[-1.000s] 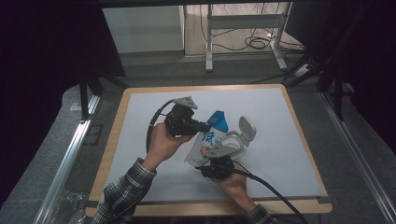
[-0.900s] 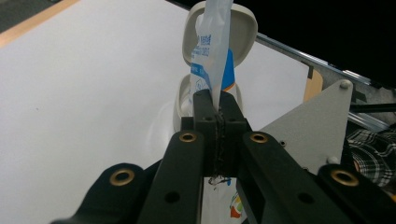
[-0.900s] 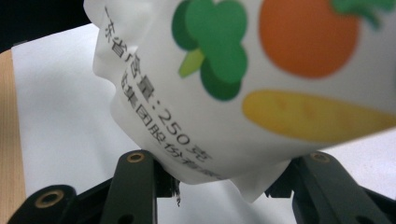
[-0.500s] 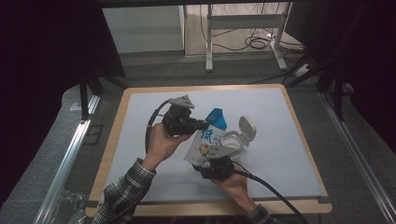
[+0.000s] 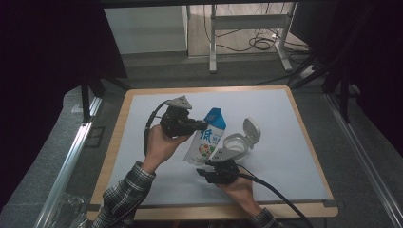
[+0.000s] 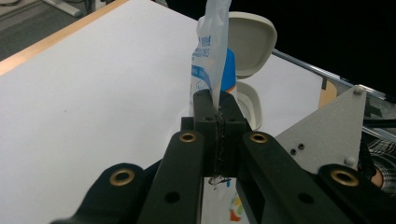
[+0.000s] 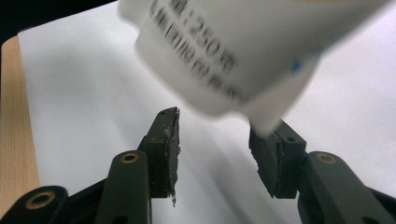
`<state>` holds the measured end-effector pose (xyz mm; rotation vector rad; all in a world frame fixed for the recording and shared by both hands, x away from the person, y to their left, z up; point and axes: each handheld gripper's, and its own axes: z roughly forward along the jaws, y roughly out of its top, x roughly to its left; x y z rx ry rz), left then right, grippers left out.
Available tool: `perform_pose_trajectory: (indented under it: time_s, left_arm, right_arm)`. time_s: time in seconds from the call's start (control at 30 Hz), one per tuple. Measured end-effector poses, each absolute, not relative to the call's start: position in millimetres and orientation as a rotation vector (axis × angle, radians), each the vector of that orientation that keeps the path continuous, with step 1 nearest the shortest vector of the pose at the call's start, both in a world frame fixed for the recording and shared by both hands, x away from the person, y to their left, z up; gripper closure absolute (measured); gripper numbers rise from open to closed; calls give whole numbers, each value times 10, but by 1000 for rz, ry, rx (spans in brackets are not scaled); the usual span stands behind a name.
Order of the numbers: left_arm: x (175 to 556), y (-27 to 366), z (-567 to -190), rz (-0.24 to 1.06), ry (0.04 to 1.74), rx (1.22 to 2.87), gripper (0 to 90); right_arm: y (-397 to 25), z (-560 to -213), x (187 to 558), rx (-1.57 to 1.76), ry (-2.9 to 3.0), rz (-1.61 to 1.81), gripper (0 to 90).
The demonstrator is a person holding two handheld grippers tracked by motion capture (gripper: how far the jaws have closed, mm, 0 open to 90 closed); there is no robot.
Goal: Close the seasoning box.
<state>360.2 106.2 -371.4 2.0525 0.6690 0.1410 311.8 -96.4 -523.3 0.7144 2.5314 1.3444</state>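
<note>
White and blue pouch (image 5: 207, 140): held up off the table near the middle of the high view, tilted, blue top toward the upper part of the frame.
Left gripper (image 6: 218, 122): jaws pressed together on the pouch's thin edge.
Right gripper (image 7: 215, 154): jaws spread apart with nothing between them, just under the pouch's white bottom.
Container (image 5: 236, 146): grey-white, hinged lid open, right of the pouch.
Table (image 5: 285, 118): white sheet, wooden rim.
</note>
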Motion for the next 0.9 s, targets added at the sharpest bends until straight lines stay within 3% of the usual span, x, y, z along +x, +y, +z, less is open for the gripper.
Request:
perform_pose_trajectory:
  time_s: [0.9]
  left_arm:
    - [3801,1312,-4045,235,742,2022,891]
  right_arm:
    - [-1181,-5194,3092,748,2565,1313,547]
